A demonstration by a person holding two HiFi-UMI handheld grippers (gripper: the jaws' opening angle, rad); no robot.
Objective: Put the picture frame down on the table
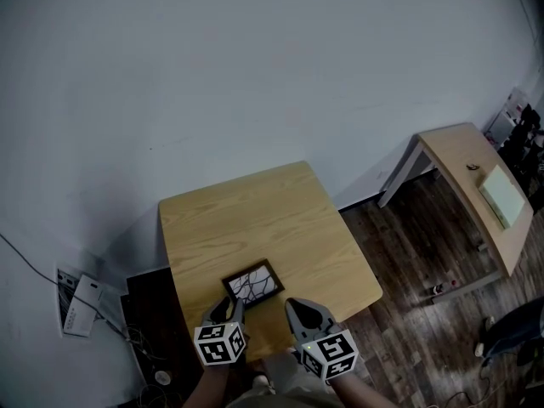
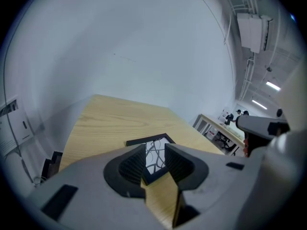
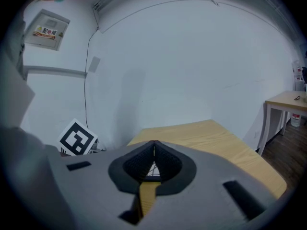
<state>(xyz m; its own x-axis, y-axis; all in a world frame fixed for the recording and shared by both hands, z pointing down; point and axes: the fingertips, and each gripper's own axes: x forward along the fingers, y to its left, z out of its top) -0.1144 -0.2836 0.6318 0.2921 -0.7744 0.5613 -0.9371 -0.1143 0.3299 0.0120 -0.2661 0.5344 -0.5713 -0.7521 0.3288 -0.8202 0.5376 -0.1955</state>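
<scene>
The picture frame [image 1: 253, 283] is small and black, with a white picture of dark lines. It lies flat on the light wooden table [image 1: 255, 215], near its front edge. My left gripper [image 1: 228, 308] hovers just behind the frame's near corner. In the left gripper view this gripper [image 2: 155, 158] is open and the frame [image 2: 156, 150] shows through the gap, apart from both jaws. My right gripper [image 1: 295, 308] is over the front edge, to the right of the frame. In the right gripper view its tips [image 3: 153, 150] meet, shut on nothing.
A second wooden table [image 1: 463, 155] stands to the right with a pale green board [image 1: 501, 195] on it. Dark wood floor lies between the two tables. Papers and cables [image 1: 81, 304] lie on the floor at left. A white wall rises behind the table.
</scene>
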